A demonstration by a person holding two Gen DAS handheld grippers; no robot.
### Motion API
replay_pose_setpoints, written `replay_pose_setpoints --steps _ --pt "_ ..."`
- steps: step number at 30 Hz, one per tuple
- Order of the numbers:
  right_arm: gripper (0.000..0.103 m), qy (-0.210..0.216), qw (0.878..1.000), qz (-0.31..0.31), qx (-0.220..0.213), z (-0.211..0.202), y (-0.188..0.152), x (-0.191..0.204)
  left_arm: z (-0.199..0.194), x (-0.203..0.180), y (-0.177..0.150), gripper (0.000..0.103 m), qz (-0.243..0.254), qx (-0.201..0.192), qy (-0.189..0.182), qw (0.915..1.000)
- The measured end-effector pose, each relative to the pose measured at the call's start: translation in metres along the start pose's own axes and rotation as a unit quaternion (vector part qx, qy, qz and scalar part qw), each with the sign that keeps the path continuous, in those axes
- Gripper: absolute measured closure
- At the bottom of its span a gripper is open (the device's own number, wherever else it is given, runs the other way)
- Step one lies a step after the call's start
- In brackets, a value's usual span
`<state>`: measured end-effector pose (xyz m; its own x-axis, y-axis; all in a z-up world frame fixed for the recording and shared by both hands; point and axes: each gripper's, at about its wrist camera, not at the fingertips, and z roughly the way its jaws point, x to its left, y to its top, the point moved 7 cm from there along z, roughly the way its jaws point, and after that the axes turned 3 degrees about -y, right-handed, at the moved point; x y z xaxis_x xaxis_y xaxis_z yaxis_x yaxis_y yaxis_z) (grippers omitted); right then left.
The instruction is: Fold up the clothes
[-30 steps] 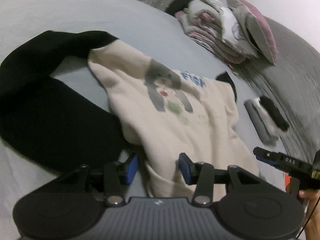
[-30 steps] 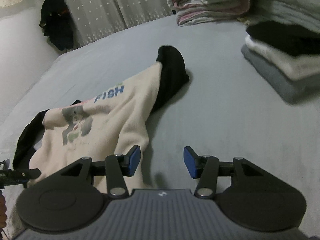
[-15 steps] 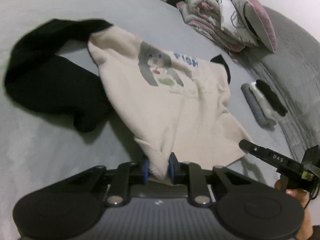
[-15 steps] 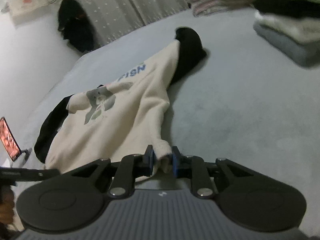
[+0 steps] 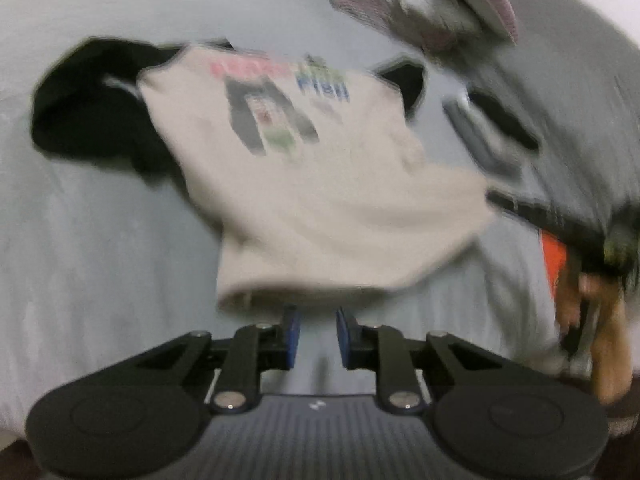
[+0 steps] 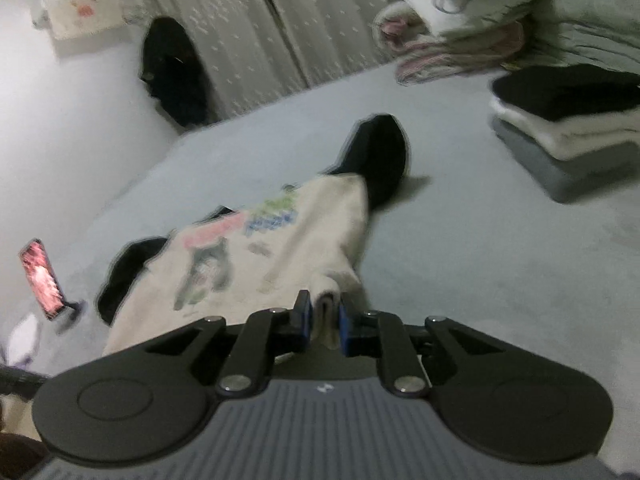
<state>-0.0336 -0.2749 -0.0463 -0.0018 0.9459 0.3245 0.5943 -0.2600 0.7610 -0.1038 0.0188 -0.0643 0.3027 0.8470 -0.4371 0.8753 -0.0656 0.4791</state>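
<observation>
Cream sweatshirt (image 5: 320, 184) with black sleeves lies spread mid-bed (image 5: 100, 240), hem lifted at near edge: left hand-held gripper (image 5: 316, 338) narrowed beneath hem, grip unclear through blur; right hand-held gripper (image 6: 323, 320) clamped on hem corner.

The right gripper (image 6: 323, 322) is clamped on a fold of cloth. The left gripper (image 5: 317, 336) is nearly closed — its tips seemingly pinching the hem, though blur hides it.
</observation>
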Motion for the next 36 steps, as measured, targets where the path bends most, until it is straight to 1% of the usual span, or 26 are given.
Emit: replay_pose_setpoints --steps 2,4,5,7,8,9,12,13,14,15,18,19,20,21,22,23,24,26,28,30,32,34,36 --pt "0.087 -0.013 1.000 0.009 0.014 0.002 -0.004 -0.010 0.003 0.001 -0.013 0.083 0.016 0.016 0.009 0.9997" --pt "0.087 -0.025 0.999 0.013 0.023 0.003 -0.008 -0.018 0.001 0.005 -0.019 0.082 0.022 0.017 0.024 0.9993" --pt "0.087 -0.031 0.999 0.011 0.025 0.004 -0.009 -0.021 -0.001 0.009 -0.020 0.079 0.015 0.011 0.026 0.9995" --pt "0.087 -0.033 0.999 0.012 0.033 0.005 -0.014 -0.024 -0.007 0.016 -0.020 0.072 0.000 -0.007 0.025 0.9997" --pt "0.087 -0.032 0.999 0.013 0.037 0.005 -0.016 -0.026 -0.011 0.020 -0.017 0.063 -0.013 -0.024 0.024 0.9994" --pt "0.087 -0.032 0.999 0.013 0.039 0.004 -0.018 -0.026 -0.015 0.024 -0.014 0.057 -0.026 -0.041 0.022 0.9986" --pt "0.087 -0.032 0.999 0.007 0.043 0.004 -0.021 -0.025 -0.020 0.046 -0.002 0.057 -0.083 -0.091 0.028 0.9920" --pt "0.087 -0.033 0.998 0.007 0.043 0.005 -0.021 -0.024 -0.019 0.055 0.002 0.057 -0.114 -0.103 0.030 0.9877" --pt "0.087 -0.033 0.998 0.007 0.044 0.005 -0.021 -0.024 -0.016 0.062 0.005 0.057 -0.138 -0.108 0.025 0.9843" --pt "0.087 -0.033 0.998 0.009 0.045 0.006 -0.021 -0.024 -0.011 0.067 0.008 0.058 -0.161 -0.110 0.014 0.9806" --pt "0.087 -0.033 0.998 0.014 0.047 0.008 -0.021 -0.027 0.007 0.072 0.011 0.059 -0.193 -0.100 0.000 0.9761" --pt "0.087 -0.033 0.998 0.015 0.049 0.009 -0.021 -0.027 0.013 0.071 0.011 0.059 -0.194 -0.096 0.003 0.9764" --pt "0.087 -0.033 0.998 0.015 0.051 0.010 -0.021 -0.028 0.019 0.070 0.011 0.064 -0.194 -0.092 0.007 0.9767" --pt "0.087 -0.034 0.998 0.015 0.053 0.011 -0.021 -0.029 0.023 0.068 0.011 0.073 -0.190 -0.092 0.011 0.9773" --pt "0.087 -0.034 0.998 0.013 0.055 0.012 -0.022 -0.029 0.026 0.064 0.011 0.079 -0.186 -0.092 0.016 0.9782" --pt "0.087 -0.035 0.998 0.010 0.058 0.013 -0.023 -0.029 0.028 0.061 0.010 0.091 -0.182 -0.091 0.018 0.9789" --pt "0.087 -0.035 0.998 0.006 0.061 0.013 -0.023 -0.028 0.029 0.059 0.010 0.095 -0.179 -0.094 0.025 0.9791" --pt "0.087 -0.033 0.998 0.000 0.062 0.012 -0.024 -0.027 0.021 0.059 0.007 0.095 -0.173 -0.110 0.044 0.9779" --pt "0.087 -0.029 0.998 -0.002 0.061 0.009 -0.023 -0.026 0.004 0.058 0.006 0.096 -0.160 -0.135 0.074 0.9751" --pt "0.087 -0.017 0.998 0.000 0.060 0.004 -0.022 -0.023 -0.016 0.054 0.003 0.096 -0.146 -0.158 0.098 0.9716" --pt "0.087 0.000 0.998 -0.008 0.060 -0.004 -0.021 -0.015 -0.033 0.052 -0.002 0.096 -0.133 -0.170 0.113 0.9698" --pt "0.087 0.010 0.998 -0.027 0.061 -0.011 -0.022 -0.006 -0.043 0.046 -0.007 0.096 -0.112 -0.170 0.125 0.9710" --pt "0.087 0.012 0.996 -0.053 0.066 -0.016 -0.025 0.004 -0.042 0.043 -0.011 0.096 -0.095 -0.154 0.136 0.9740"
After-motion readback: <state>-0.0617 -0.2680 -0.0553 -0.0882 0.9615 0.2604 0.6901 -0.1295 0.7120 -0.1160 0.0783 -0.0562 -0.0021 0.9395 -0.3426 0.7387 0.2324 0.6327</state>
